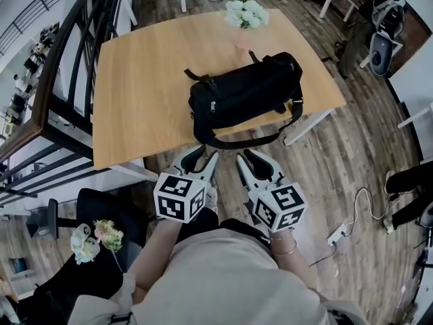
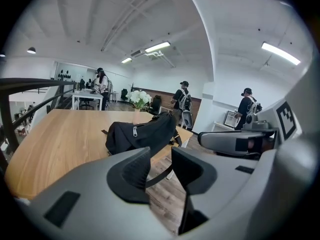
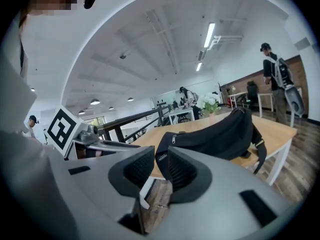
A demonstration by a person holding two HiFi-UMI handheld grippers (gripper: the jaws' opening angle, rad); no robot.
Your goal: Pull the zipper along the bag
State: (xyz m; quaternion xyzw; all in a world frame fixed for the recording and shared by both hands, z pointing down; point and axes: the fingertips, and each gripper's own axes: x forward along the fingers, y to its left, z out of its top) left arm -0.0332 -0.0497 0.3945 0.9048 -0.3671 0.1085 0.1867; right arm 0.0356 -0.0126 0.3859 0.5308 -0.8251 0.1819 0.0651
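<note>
A black bag (image 1: 243,93) lies on the wooden table (image 1: 142,87) near its front edge, with its strap (image 1: 243,141) hanging over that edge. A silver zipper pull (image 1: 214,105) sits at the bag's left end, and shows in the left gripper view (image 2: 134,131) and the right gripper view (image 3: 173,139) too. My left gripper (image 1: 201,160) and right gripper (image 1: 252,161) are held close to my body, short of the table edge and apart from the bag. Both stand open with nothing between their jaws; the bag (image 2: 142,134) (image 3: 210,134) lies ahead of them.
A vase of white flowers (image 1: 246,13) stands behind the bag at the table's far edge. A dark railing (image 1: 67,66) runs along the left. A black chair with flowers (image 1: 95,239) is at lower left, and a power strip (image 1: 338,233) lies on the floor at right. People stand far behind (image 2: 182,101).
</note>
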